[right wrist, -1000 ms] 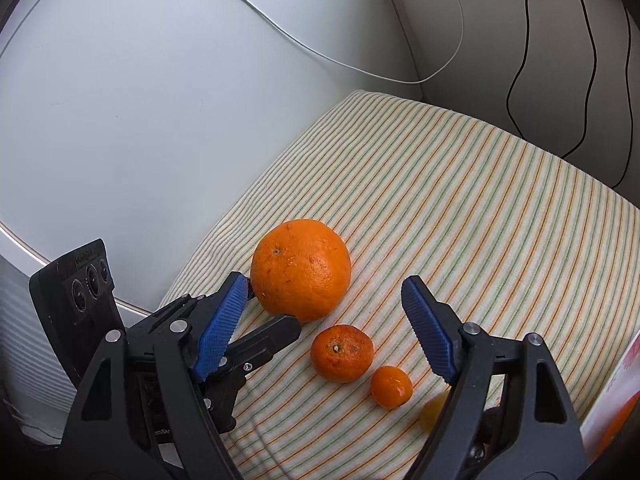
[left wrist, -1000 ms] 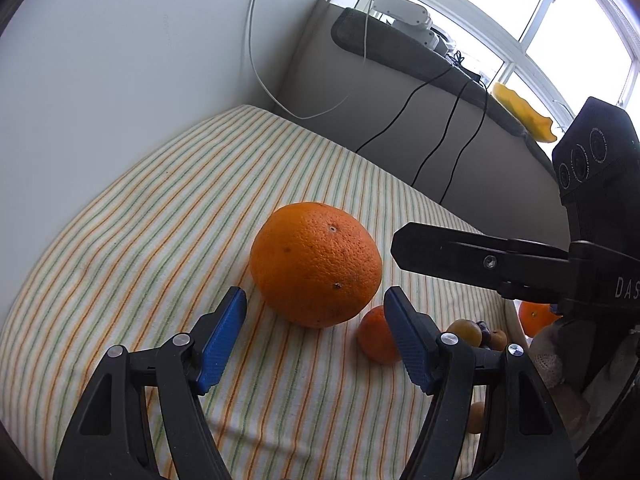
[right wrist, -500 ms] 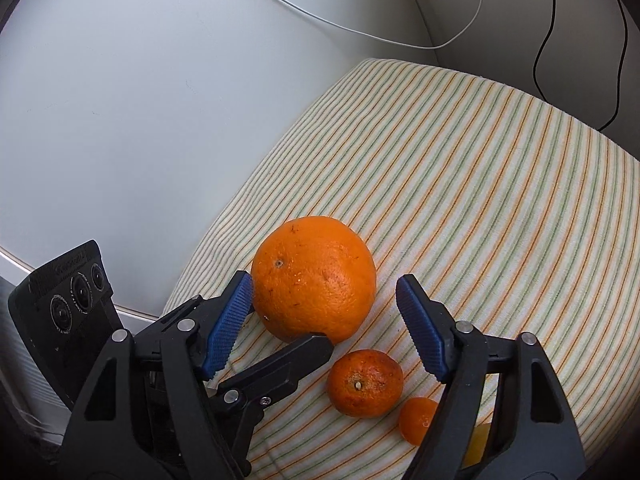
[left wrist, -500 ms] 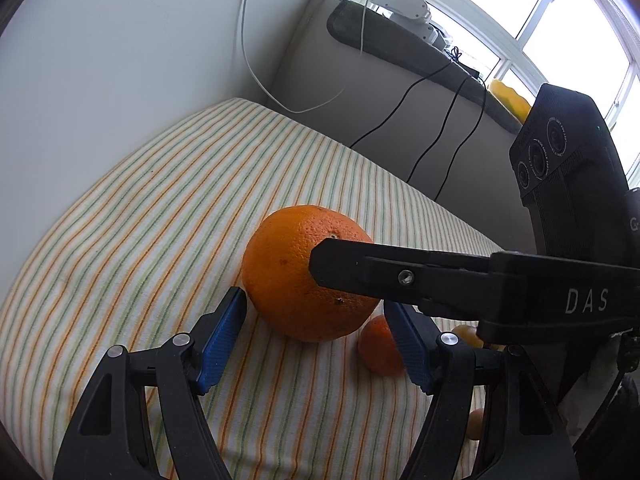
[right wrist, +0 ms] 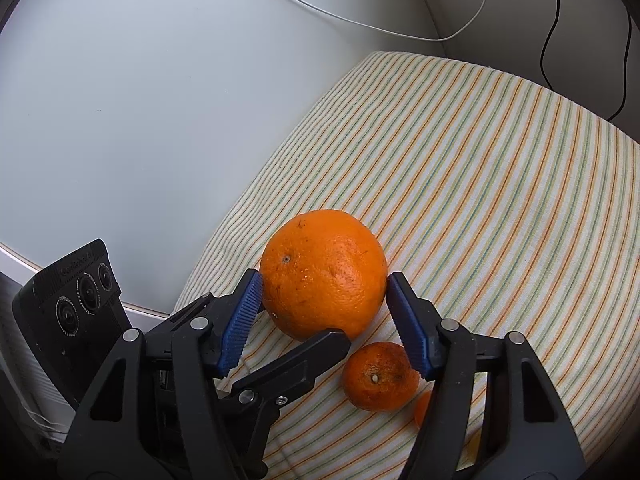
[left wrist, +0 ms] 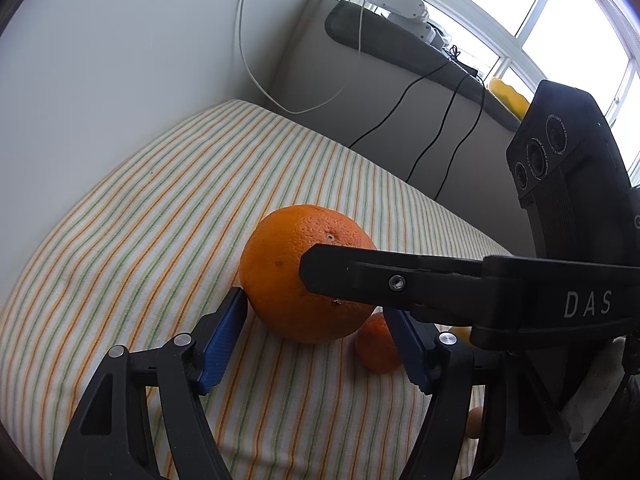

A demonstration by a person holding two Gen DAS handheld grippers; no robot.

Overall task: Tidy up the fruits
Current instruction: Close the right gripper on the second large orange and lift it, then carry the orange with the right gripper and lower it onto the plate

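two claws met on one fruit. farthest left, in the right wrist view, the left claw's black camera block (right wrist: pixel 80 292) stood before the pale wall (right wrist: pixel 160 100), at the edge of the striped cloth (right wrist: pixel 500 180).

next came the left claw (left wrist: pixel 316 308). its jaws stood wide apart and it gripped nothing. its left pad (left wrist: pixel 224 336) lay just against the lower side of the large orange (left wrist: pixel 280 272), and its right pad sat apart from that fruit, beside the mandarin (left wrist: pixel 376 348).

the large orange rested on the cloth near the wall edge, about the middle of both views. the right claw (right wrist: pixel 324 280) straddled it. its jaws had just been closing with the orange between them, and both blue pad tips (right wrist: pixel 252 300) looked to touch the fruit's sides, so it had hold of the orange at its widest part. one black finger of the left claw reached in under the orange's near side in that view, and from the left wrist a finger of the right claw crossed in front of the fruit.

right of the orange and nearer the camera lay the mandarin, close beside it, then a tiny orange fruit (right wrist: pixel 422 408), half hidden behind the right finger.

farther right, black cables (left wrist: pixel 400 120) hung down a grey panel, with a yellow thing (left wrist: pixel 508 96) on the ledge under the bright window (left wrist: pixel 560 8).
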